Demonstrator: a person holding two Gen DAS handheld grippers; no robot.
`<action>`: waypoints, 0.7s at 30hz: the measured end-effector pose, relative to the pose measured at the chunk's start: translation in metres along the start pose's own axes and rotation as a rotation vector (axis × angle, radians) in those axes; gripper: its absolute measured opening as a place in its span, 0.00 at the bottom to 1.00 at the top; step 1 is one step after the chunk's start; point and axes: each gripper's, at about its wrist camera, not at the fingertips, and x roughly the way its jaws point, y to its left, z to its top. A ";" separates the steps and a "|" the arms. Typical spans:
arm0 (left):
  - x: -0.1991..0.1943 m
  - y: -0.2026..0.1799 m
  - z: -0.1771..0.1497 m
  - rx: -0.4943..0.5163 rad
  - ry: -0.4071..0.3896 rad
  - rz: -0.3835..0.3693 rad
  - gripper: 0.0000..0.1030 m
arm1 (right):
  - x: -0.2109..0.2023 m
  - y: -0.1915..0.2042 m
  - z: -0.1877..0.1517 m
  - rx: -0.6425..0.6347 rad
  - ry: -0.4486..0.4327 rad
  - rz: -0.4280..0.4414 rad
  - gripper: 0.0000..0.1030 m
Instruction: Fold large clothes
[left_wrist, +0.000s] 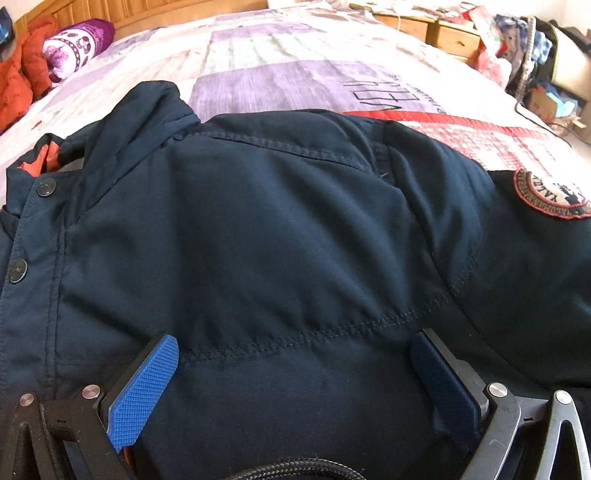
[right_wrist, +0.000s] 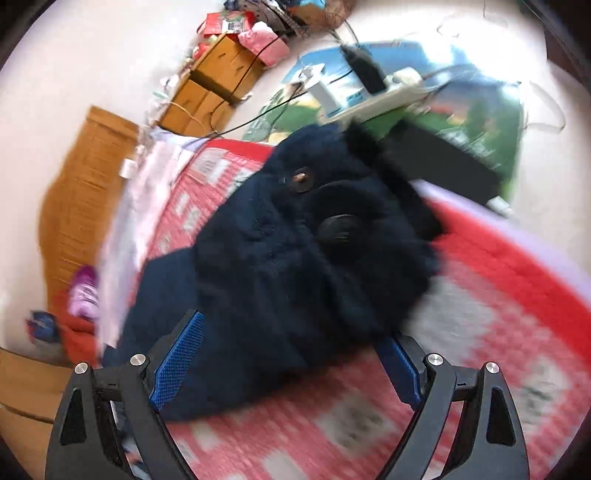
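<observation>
Navy jacket (left_wrist: 277, 229) flat on bed (left_wrist: 280, 66); left tool (left_wrist: 295, 354) & right tool (right_wrist: 291, 354) both spread, pinching nothing.

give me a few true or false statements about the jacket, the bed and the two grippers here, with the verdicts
1. The jacket lying on the bed is dark navy. True.
2. The left gripper is clamped on a fold of the jacket. False: its jaws stand wide apart over the fabric, pinching nothing.
3. A round embroidered patch sits on the jacket. True.
4. The bedspread is plain white. False: it is patterned in purple, white and red.
5. The right gripper is shut. False: its jaws are wide open, with the jacket's edge between them.
6. An orange garment lies near the headboard. True.
</observation>
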 end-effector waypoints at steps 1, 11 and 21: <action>0.002 0.001 0.001 0.001 0.001 0.001 1.00 | 0.004 -0.001 0.004 0.031 -0.019 0.020 0.90; 0.000 -0.002 0.002 0.007 0.002 0.008 1.00 | 0.001 0.033 0.025 -0.069 -0.140 -0.120 0.17; -0.018 -0.012 0.013 -0.029 -0.016 0.016 1.00 | -0.029 0.046 0.026 -0.194 -0.220 -0.209 0.16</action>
